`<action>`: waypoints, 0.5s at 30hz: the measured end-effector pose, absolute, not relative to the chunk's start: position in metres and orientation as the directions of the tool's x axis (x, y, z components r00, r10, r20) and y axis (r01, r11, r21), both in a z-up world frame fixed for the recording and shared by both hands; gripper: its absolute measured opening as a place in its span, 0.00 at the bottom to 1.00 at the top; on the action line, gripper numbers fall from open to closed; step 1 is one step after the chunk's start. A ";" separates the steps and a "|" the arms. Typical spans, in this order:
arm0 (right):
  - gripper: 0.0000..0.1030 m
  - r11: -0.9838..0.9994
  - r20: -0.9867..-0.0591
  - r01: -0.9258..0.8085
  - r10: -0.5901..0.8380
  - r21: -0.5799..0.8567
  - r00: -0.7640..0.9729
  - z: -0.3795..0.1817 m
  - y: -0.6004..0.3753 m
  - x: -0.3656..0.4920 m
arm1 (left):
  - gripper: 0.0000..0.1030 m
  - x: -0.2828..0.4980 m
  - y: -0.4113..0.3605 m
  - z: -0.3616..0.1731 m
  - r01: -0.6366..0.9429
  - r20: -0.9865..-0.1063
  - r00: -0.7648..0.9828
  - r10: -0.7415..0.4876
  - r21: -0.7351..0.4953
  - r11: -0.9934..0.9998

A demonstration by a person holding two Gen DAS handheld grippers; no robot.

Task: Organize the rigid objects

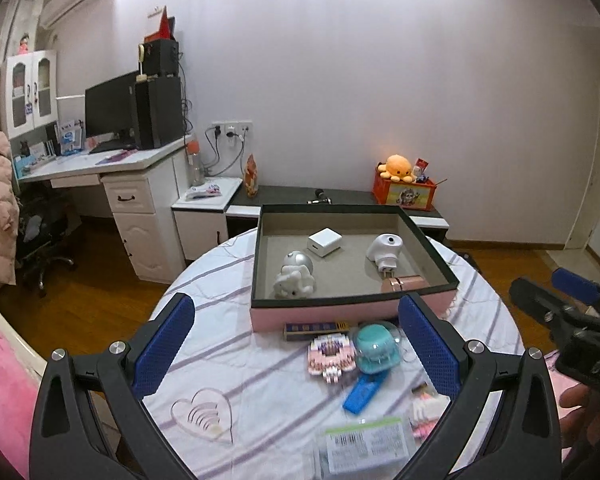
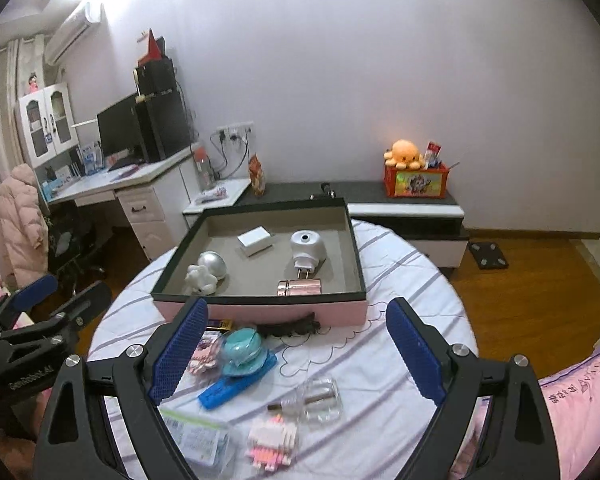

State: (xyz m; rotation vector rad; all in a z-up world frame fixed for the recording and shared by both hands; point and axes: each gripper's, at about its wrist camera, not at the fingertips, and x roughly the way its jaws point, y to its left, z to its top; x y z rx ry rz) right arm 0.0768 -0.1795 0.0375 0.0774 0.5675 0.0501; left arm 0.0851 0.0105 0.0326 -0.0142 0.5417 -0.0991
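A pink box (image 1: 324, 314) (image 2: 340, 312) with a dark rim stands on the round table. In it lie a white cube (image 1: 324, 242) (image 2: 254, 240), a white plug-in device (image 1: 385, 251) (image 2: 307, 251), a silver-and-white figure (image 1: 296, 274) (image 2: 206, 270) and a rose-gold case (image 1: 404, 282) (image 2: 300, 287). In front of the box lie a teal dome (image 1: 376, 348) (image 2: 242, 350), a pink block model (image 1: 331, 356), a blue flat item (image 1: 362, 392) (image 2: 230, 388) and a clear case (image 2: 318, 398). My left gripper (image 1: 296, 352) and right gripper (image 2: 296, 356) hover open and empty above these.
The table has a white striped cloth (image 1: 236, 352) (image 2: 380, 360). A labelled packet (image 1: 364, 444) (image 2: 196, 436) and another pink block model (image 2: 272, 438) lie near the front edge. A low cabinet (image 1: 340, 196) and a desk (image 1: 100, 164) stand behind. Pink bedding (image 2: 580, 392) is at the right.
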 end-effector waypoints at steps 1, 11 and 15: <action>0.89 0.995 -0.519 -0.026 0.072 0.095 0.852 0.041 -0.180 0.067 | 1.00 0.076 0.010 0.034 0.086 -0.506 0.858 -0.091 -0.033 0.996; 0.89 0.994 -0.446 -0.001 0.049 0.107 0.894 0.042 -0.177 -0.014 | 1.00 0.006 0.018 0.028 0.052 -0.468 0.882 -0.053 -0.015 0.999; 0.89 0.994 -0.472 -0.002 0.051 0.106 0.880 0.028 -0.174 -0.020 | 1.00 -0.001 0.023 0.022 0.053 -0.487 0.872 -0.059 -0.026 0.998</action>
